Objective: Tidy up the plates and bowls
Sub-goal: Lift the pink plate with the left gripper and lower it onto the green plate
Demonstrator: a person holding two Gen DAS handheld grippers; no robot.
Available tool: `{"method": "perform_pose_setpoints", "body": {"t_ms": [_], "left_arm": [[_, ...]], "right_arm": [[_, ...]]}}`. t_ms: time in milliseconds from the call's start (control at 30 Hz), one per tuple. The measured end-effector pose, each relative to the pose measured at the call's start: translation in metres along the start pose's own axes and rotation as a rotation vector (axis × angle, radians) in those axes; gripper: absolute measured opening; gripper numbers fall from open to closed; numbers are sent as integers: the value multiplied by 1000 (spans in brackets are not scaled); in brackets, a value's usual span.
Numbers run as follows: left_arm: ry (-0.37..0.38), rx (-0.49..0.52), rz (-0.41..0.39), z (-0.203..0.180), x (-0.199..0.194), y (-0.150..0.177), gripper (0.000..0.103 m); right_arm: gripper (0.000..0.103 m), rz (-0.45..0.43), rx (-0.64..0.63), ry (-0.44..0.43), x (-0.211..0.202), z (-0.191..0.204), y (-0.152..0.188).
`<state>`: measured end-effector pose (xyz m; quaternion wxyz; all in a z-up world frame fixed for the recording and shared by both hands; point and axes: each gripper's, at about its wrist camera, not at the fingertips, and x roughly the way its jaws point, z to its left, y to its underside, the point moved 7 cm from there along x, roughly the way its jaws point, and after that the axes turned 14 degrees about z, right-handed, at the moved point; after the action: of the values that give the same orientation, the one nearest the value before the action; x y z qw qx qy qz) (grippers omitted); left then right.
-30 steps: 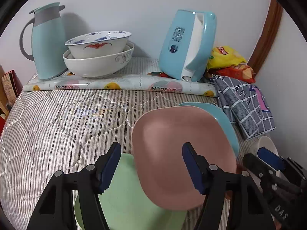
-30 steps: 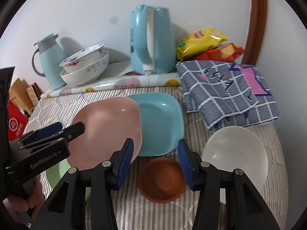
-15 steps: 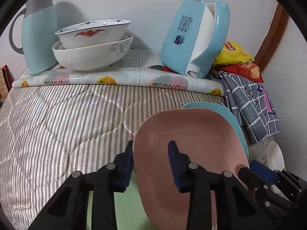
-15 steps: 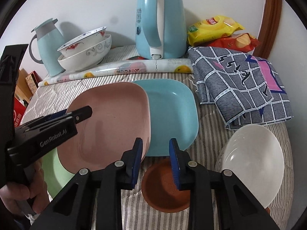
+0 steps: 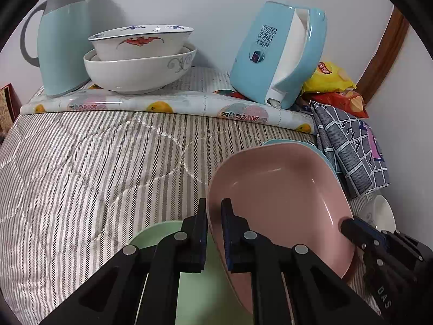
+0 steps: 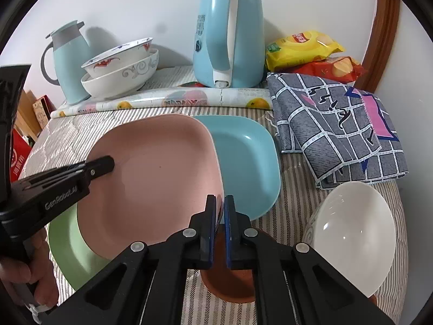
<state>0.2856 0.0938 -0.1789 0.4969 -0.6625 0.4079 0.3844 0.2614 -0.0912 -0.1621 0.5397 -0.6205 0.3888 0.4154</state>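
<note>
Setting: a bed with a striped quilt point(image 5: 94, 162) serves as the work area; along the wall stand a light-blue thermos jug point(image 5: 63, 38), two nested white bowls point(image 5: 140, 59) and a light-blue electric kettle point(image 6: 230, 35).

Pink plate: the square pink plate point(image 6: 154, 181) lies tilted, overlapping a green plate point(image 6: 67, 246) on its left and a blue plate point(image 6: 249, 159) on its right.

Left gripper: the left gripper point(image 5: 213, 211) has just closed its fingers — they are clamped on the pink plate's left rim, one finger under it, one inside.

Right gripper: the right gripper point(image 6: 220, 205) has likewise just closed, its fingers pinching the plate's right rim, right above a small brown bowl point(image 6: 230, 284).

Key relation: the plate spans straight between the two grippers, held at opposite edges, so neither hand is nearer — a lift would have to rise evenly on both sides.

Nearby: a white bowl point(image 6: 351, 233) lies tipped to the right, beside a checked cloth point(image 6: 338, 124).

Risk, as a judgement: uneven lifting could drag the blue plate or knock the brown bowl.
</note>
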Motion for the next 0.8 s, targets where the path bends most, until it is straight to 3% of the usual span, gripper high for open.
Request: {"method": "perform_pose_setpoints", "body": {"t_ms": [800], "left_arm": [[-40, -91, -39, 48, -47, 41, 10]], "right_arm": [[3, -60, -86, -72, -28, 48, 13]]}}
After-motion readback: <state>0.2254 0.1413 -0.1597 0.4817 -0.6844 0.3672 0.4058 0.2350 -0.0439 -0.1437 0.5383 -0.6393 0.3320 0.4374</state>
